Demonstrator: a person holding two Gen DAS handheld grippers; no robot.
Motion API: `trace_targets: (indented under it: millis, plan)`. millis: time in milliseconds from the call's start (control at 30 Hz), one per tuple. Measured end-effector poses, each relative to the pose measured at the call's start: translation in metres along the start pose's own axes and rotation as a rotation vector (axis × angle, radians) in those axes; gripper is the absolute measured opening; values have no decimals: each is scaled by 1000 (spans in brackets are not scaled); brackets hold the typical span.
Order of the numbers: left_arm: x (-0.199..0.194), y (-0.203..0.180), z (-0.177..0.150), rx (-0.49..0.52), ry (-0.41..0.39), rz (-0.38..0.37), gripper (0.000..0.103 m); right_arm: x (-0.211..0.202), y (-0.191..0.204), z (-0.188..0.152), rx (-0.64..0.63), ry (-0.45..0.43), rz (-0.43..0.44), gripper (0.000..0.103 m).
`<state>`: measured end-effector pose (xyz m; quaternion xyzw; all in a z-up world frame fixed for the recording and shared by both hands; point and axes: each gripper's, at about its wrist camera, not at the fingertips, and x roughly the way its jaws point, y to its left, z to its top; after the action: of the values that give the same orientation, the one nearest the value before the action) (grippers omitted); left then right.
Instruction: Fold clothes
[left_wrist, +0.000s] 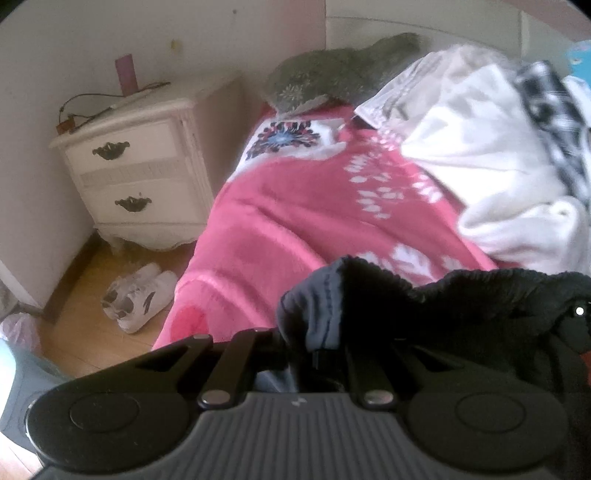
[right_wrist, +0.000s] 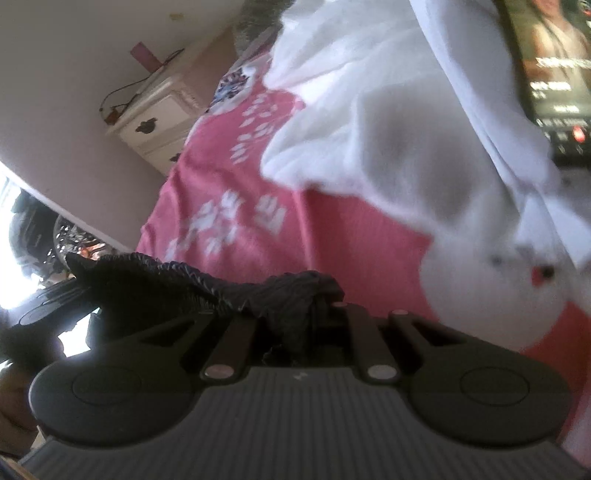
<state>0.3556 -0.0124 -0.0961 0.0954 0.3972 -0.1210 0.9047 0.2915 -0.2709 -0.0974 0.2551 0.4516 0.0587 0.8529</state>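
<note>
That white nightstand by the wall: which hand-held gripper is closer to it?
Probably left. The left hand-held gripper sits at the bed edge facing the nightstand; the right hand-held gripper sees it farther off.

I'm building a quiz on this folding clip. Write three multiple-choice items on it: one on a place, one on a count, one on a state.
1. Where do the white shoes lie?
A. On the floor by the nightstand
B. On the pink blanket
C. On top of the nightstand

2. How many dark drawer handles show on the nightstand front in the left wrist view?
A. One
B. Two
C. Four

3. In what state are the left tongs?
A. Open and bare
B. Shut on the dark garment
C. Shut on the white cloth pile

Key: 1 A, the shoes sit on the wooden floor below the nightstand, beside the bed. 2 B, one handle on each of two drawers. 3 B, dark fabric bunches up out of the closed fingers; the right tongs pinch the same garment.
</note>
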Motion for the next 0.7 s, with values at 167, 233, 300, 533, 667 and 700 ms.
trace_targets:
  millis: [167, 233, 300, 533, 667, 700]
  plan:
    - [34, 5, 5, -48, 64, -47, 29, 22, -3, 10, -66, -11, -43, 7]
    - [34, 12, 6, -77, 69, -66, 37, 29, -6, 11, -85, 5, -40, 9]
    - [29, 24, 9, -126, 73, -103, 47, 27, -3, 13, -108, 15, -48, 14]
    - [-9, 57, 26, -215, 32, -125, 62, -15, 31, 24, -279, -22, -197, 57]
    - [-16, 72, 29, -284, 45, -169, 62, -45, 56, 33, -390, -71, -259, 68]
    - [-12, 77, 29, -317, 71, -213, 63, -49, 62, 38, -411, -80, -253, 71]
